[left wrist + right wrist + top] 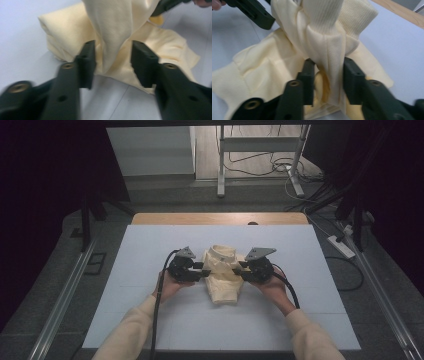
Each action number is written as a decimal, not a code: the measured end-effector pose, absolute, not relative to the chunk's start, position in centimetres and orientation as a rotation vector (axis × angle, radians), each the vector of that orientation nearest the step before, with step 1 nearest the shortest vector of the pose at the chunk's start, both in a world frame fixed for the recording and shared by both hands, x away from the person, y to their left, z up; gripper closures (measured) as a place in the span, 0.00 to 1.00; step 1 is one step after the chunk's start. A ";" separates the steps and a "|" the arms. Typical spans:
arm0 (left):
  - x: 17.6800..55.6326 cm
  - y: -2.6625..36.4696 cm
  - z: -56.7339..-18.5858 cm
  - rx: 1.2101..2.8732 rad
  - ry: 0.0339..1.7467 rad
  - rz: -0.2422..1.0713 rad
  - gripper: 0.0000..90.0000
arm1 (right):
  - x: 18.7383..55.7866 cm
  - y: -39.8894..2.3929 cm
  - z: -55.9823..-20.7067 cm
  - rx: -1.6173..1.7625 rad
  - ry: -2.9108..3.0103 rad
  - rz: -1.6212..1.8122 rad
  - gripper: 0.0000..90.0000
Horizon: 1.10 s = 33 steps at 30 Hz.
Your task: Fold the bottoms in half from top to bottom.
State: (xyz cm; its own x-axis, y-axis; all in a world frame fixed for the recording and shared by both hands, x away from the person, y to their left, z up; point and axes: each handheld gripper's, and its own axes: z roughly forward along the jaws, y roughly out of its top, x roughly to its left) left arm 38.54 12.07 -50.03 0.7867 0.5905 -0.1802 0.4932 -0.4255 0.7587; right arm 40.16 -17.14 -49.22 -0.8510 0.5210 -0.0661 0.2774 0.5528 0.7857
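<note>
A pale yellow knit garment (222, 282) lies bunched in the middle of the white table cover (150, 250), its ribbed collar (221, 252) toward the far side. My left gripper (204, 271) is at its left side and my right gripper (241, 270) at its right, both pointing inward. In the left gripper view a raised fold of the garment (112, 30) hangs between the jaws of the left gripper (113, 46), with gaps at both pads. In the right gripper view a gathered fold (327, 50) stands between the parted jaws of the right gripper (329, 62), close against one pad.
The table's wooden edge (220, 218) shows beyond the cover. On the floor behind are a metal stand (260, 165) and loose cables (280, 167); a power strip (341, 246) lies at the right. Metal rails (65, 300) run along both sides.
</note>
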 end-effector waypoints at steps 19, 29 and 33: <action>36.7 14.7 -48.3 2.037 0.816 0.205 0.46 | 35.7 -19.6 -45.8 0.714 2.452 1.348 0.49; 37.3 13.7 -48.5 2.046 0.816 0.198 0.45 | 37.4 -16.3 -45.4 0.729 2.546 1.312 0.91; 37.3 13.7 -48.6 2.046 0.824 0.191 0.45 | 37.0 -15.1 -46.5 0.694 2.639 1.254 0.99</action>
State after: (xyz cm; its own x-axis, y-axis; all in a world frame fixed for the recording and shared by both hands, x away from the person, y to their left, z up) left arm 37.34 13.75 -48.64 0.7663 0.6196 -0.1700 0.4813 -0.3783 0.7907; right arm 36.97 -15.09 -46.50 -0.8842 0.4617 0.0707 0.3465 0.5468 0.7622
